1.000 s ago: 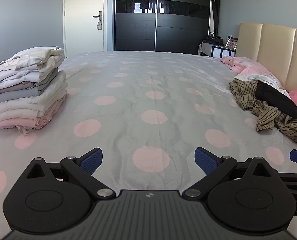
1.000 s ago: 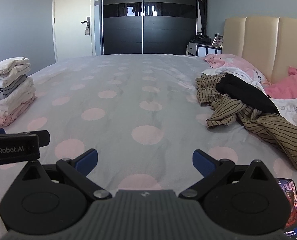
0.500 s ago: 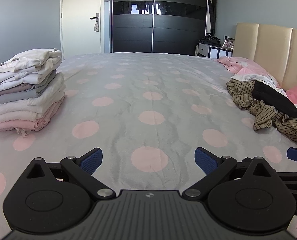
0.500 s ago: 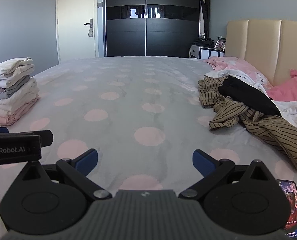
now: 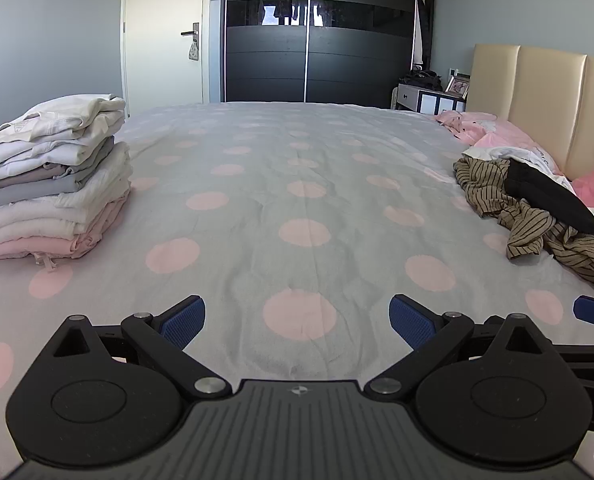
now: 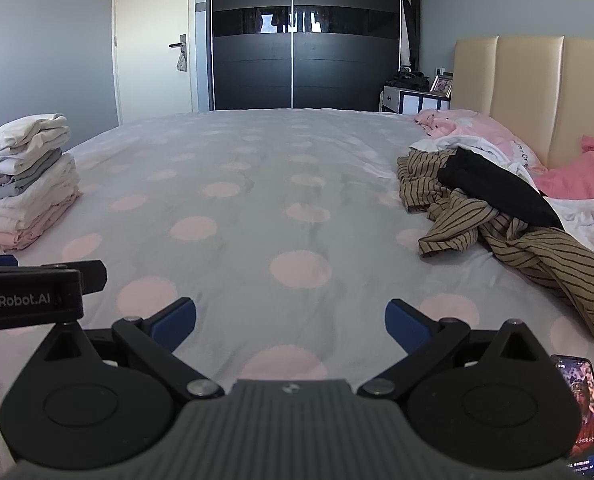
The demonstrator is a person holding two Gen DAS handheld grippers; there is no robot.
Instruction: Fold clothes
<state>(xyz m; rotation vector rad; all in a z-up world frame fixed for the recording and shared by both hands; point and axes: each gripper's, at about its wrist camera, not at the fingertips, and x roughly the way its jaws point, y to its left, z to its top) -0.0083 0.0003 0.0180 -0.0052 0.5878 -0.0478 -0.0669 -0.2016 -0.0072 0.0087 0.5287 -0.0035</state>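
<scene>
Both cameras have drifted slightly leftward over the last second, so the stack and pile sit a little further right in frame. Everything lies on the wide grey bedspread with pink polka dots [image 5: 297, 184]. At its right side, near the beige padded headboard [image 6: 529, 88], is a loose pile of brown striped, black, white and pink clothes [image 6: 481, 216]. At its left edge stands a neat stack of folded white, grey and pink garments [image 5: 53, 176]. Over its near edge hover the left gripper [image 5: 297, 318] and right gripper [image 6: 290, 320], each with blue pads spread wide, holding nothing.
</scene>
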